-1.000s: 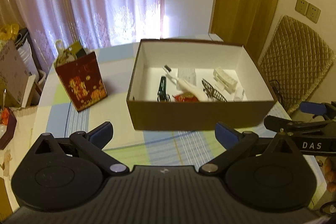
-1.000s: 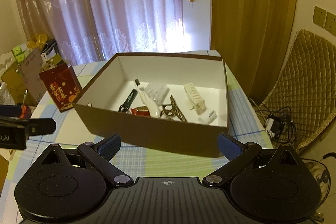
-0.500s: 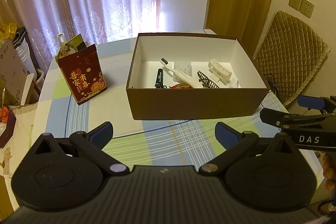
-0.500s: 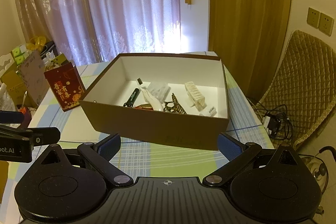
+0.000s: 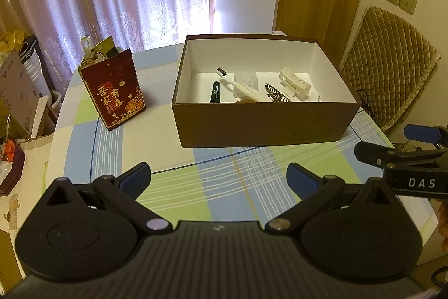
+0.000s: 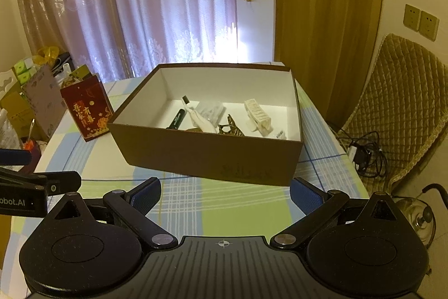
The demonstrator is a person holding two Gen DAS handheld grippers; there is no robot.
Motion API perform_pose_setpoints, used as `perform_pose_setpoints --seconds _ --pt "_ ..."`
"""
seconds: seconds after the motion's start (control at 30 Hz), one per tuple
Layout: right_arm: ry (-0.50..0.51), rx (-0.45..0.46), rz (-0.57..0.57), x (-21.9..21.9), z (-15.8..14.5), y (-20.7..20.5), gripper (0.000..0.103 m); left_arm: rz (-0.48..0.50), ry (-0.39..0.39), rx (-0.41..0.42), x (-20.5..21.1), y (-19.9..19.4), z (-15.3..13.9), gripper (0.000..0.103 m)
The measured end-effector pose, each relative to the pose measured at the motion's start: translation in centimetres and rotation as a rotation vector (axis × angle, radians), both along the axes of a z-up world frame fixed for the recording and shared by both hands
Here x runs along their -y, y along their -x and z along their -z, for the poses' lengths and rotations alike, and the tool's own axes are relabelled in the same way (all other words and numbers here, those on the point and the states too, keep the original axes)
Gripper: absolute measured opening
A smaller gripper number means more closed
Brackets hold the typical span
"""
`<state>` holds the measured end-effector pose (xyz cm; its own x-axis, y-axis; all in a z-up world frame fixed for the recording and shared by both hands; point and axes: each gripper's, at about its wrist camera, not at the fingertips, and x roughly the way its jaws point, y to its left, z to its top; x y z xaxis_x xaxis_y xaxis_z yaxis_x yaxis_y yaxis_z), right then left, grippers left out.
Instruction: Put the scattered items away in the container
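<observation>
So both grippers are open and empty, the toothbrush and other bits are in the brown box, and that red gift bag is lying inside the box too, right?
Not quite. The red gift bag stands on the table, outside the brown box and to its left, as the left wrist view shows. The rest holds: the toothbrush lies in the box, and the left gripper and right gripper are open and empty.

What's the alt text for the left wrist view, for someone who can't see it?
An open brown box on a checked tablecloth holds a toothbrush, a dark tube, a dark comb and a white clip. The left gripper hovers open and empty in front; a red gift bag stands left of the box, and the right gripper shows at the right edge.
</observation>
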<state>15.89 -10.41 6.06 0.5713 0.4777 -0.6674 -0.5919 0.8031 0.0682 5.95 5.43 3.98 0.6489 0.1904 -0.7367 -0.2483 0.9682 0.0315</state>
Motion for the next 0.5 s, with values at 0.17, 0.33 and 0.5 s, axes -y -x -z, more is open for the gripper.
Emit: perform_pose_setpoints --seconds 0.17,0.33,0.5 --pt "0.005 -0.001 0.011 0.11 0.14 0.45 0.103 0.004 0.003 0.004 -0.04 0.16 0.06 0.102" --pt "0.011 0.006 0.013 0.13 0.06 0.91 0.103 0.008 0.006 0.009 -0.24 0.28 0.02 0.102" --pt "0.017 0.010 0.021 0.18 0.16 1.06 0.103 0.015 0.009 0.011 -0.17 0.42 0.12 0.102"
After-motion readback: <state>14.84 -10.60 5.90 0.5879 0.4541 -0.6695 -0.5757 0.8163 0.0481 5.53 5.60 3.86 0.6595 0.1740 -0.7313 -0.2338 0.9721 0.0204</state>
